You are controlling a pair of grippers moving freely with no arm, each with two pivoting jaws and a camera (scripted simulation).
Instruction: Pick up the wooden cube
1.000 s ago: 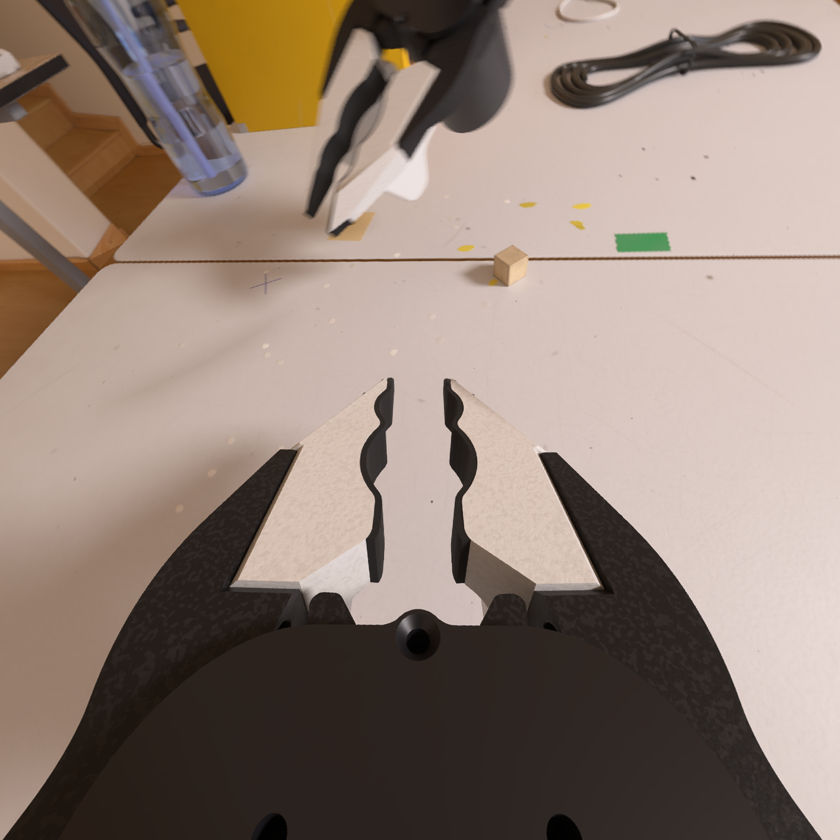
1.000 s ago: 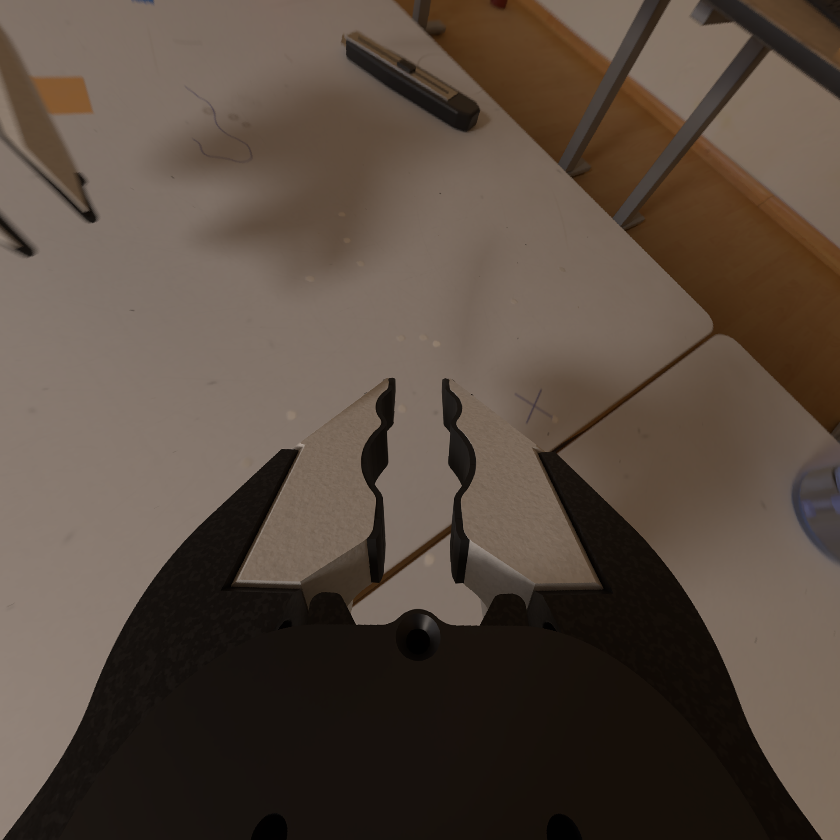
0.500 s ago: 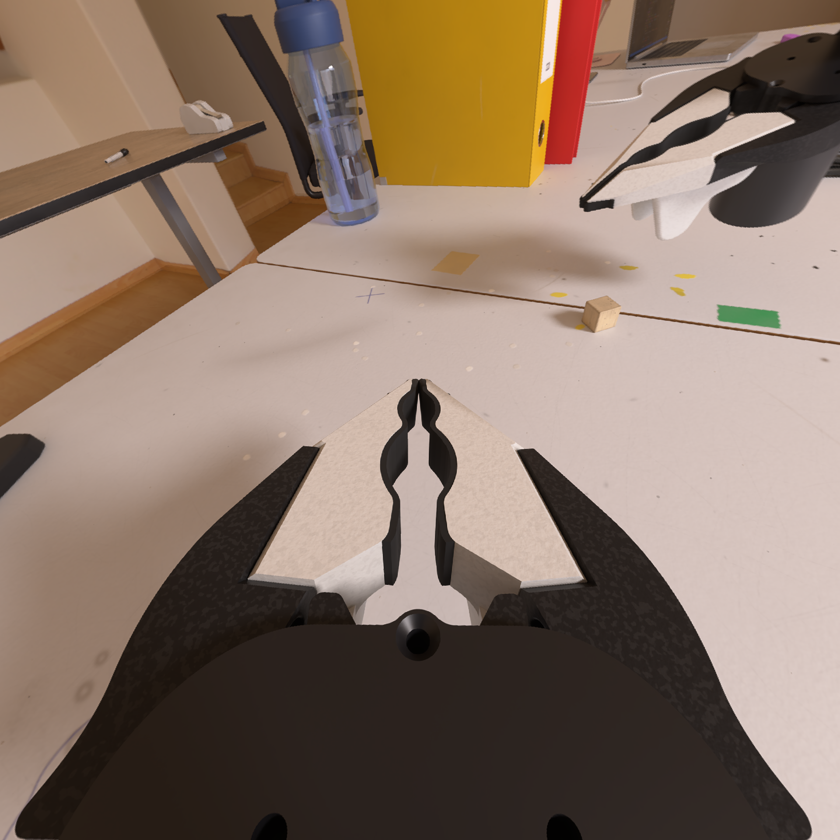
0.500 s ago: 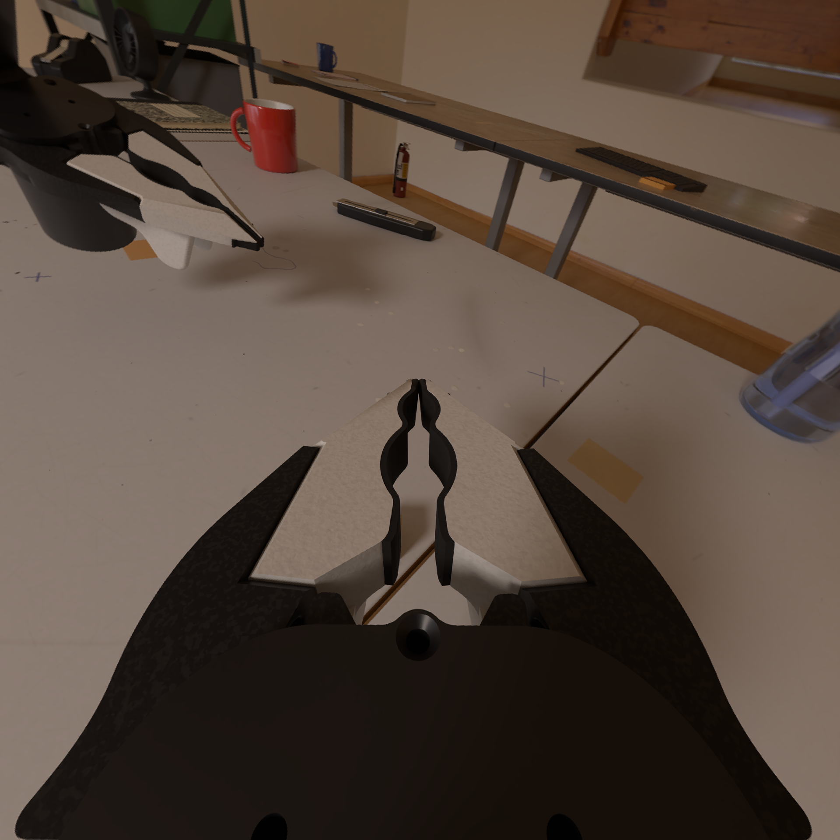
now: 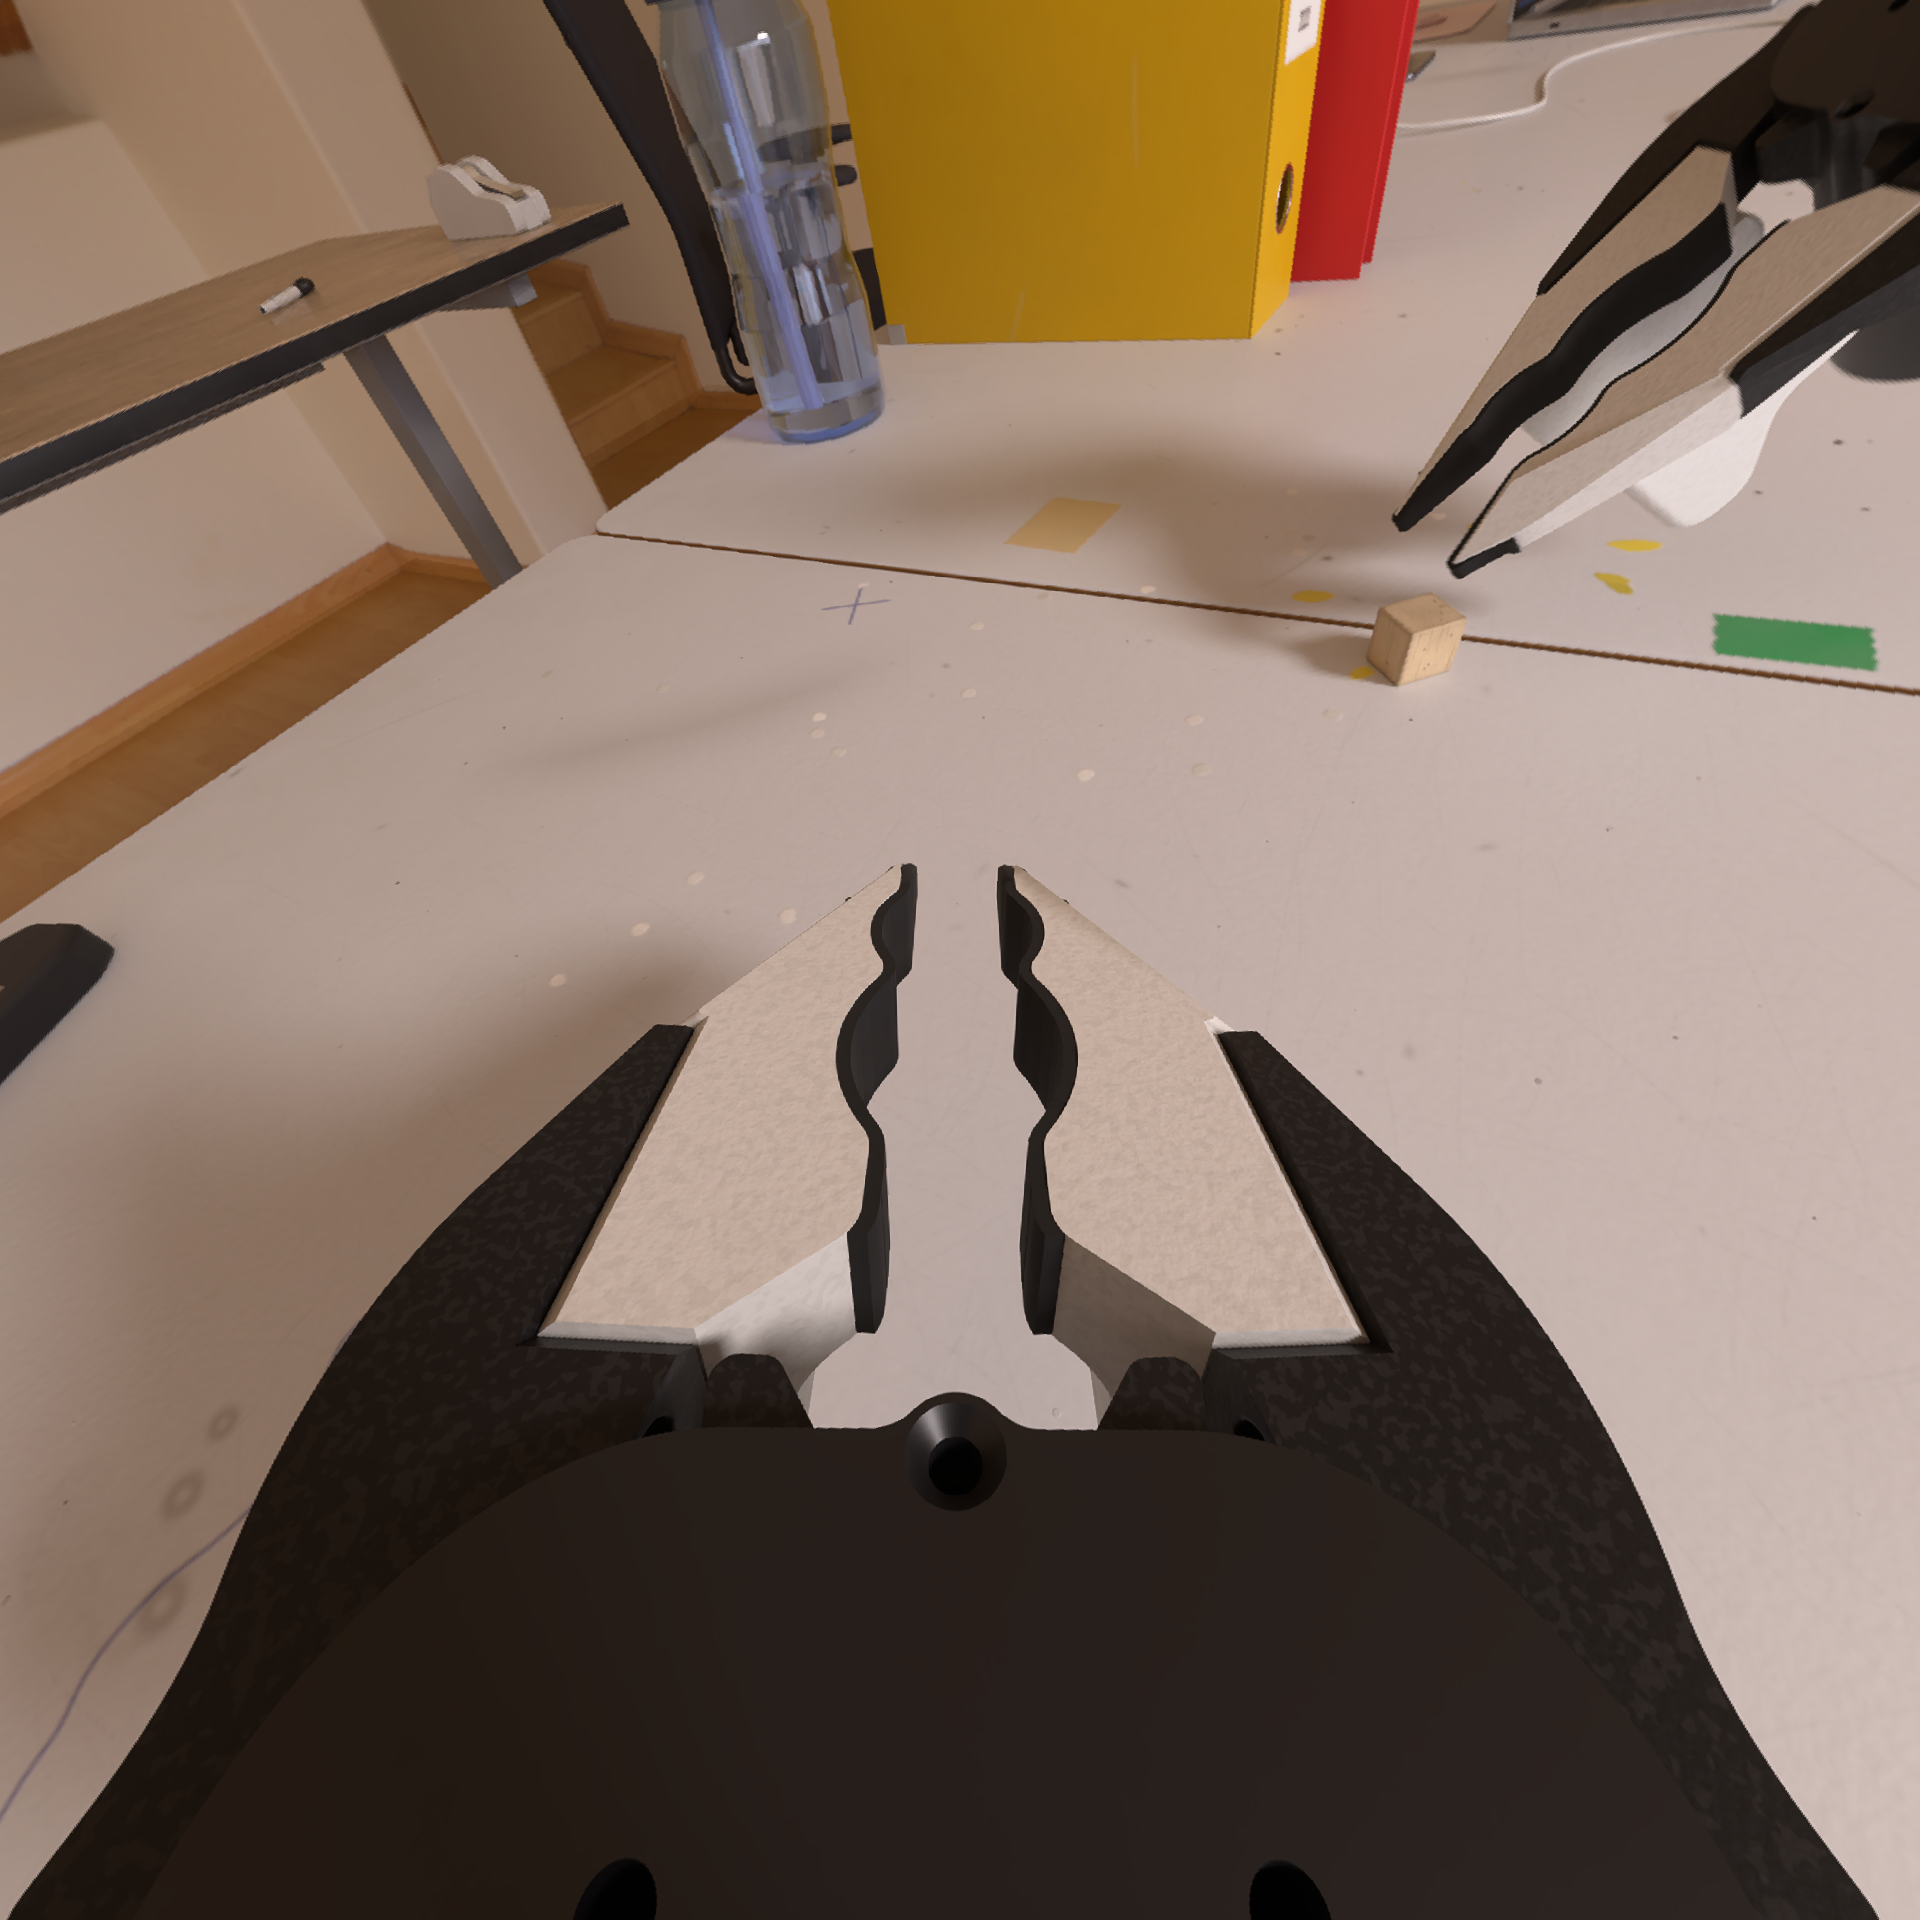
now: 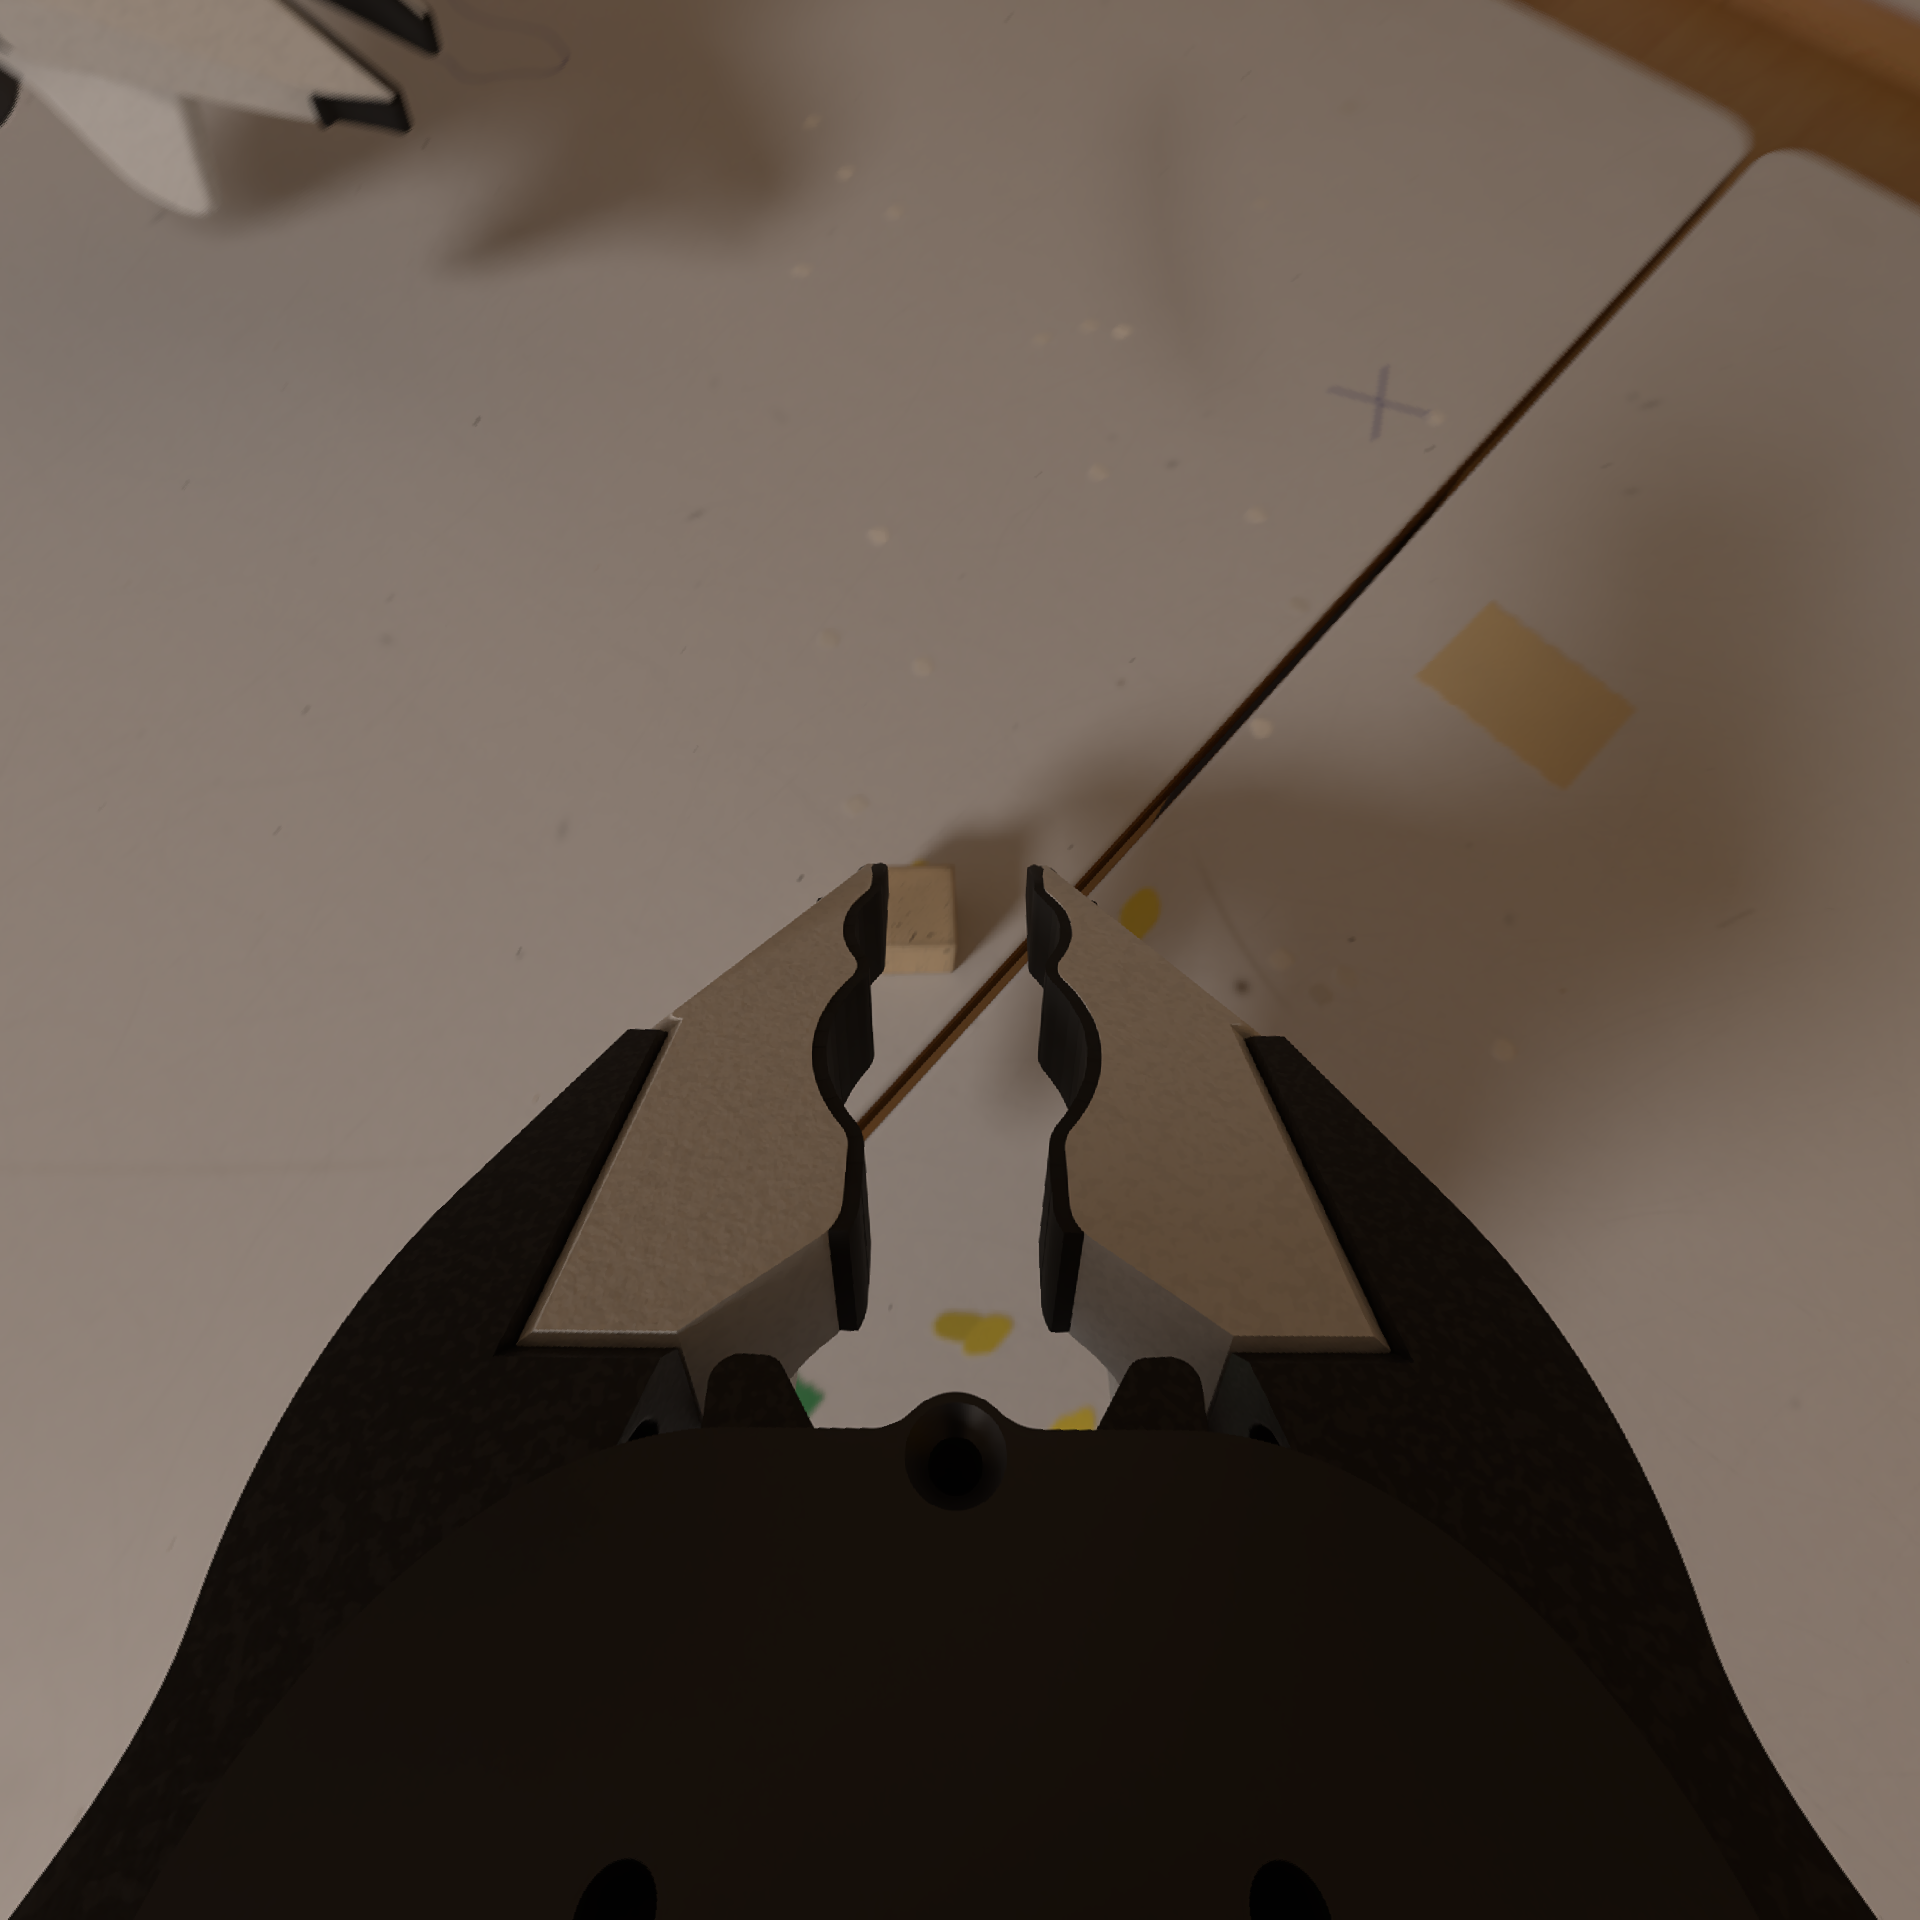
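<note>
Our left gripper (image 5: 956, 883) hangs low and nearly level, jaws slightly parted and holding nothing. Our right gripper (image 6: 954, 883) tilts steeply downward, tips close to the surface, jaws parted wider, also holding nothing.

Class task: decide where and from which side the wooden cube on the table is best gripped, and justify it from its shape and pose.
Grip the wooden cube across two opposite vertical faces, coming from above. It rests flat on the table beside the seam, sides clear. The right gripper, open, hangs above it, cube off-centre toward one finger, so shifting sideways first seems wise.
</note>
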